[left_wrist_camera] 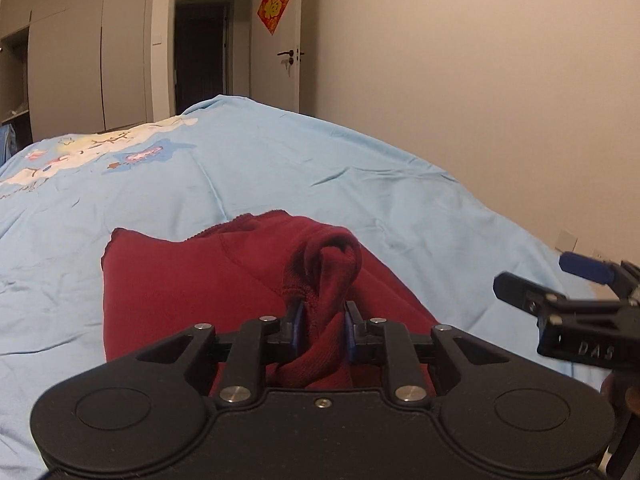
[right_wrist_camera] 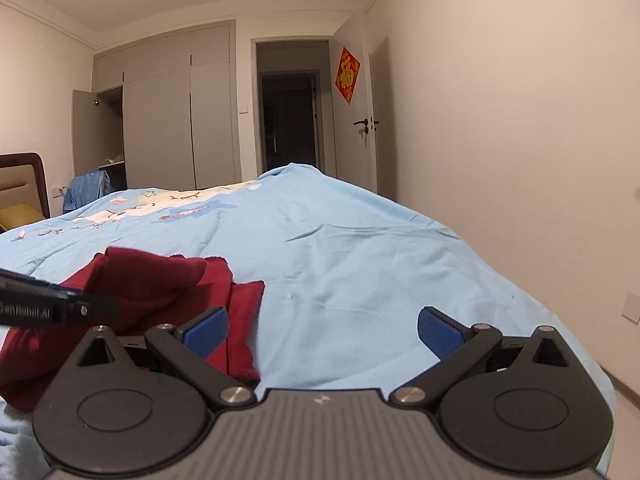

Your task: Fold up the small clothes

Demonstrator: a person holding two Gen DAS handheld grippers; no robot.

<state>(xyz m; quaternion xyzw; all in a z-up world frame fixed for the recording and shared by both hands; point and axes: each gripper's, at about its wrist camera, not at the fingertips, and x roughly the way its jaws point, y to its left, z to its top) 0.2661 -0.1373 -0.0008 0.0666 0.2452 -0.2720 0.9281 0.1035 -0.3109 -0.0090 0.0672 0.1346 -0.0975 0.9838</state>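
Garment: a dark red piece of clothing (left_wrist_camera: 168,292) lies partly folded on a light blue bedspread (left_wrist_camera: 280,176), near its closer edge.
Left gripper (left_wrist_camera: 323,320): narrowed on a bunched fold of the red cloth, which is raised above the rest of the garment.
Right gripper (right_wrist_camera: 323,330): spread wide and holding nothing, above bare bedspread just right of the garment.
Room: wardrobe (right_wrist_camera: 176,112), dark doorway (right_wrist_camera: 290,120), red wall hanging (right_wrist_camera: 347,75) behind.
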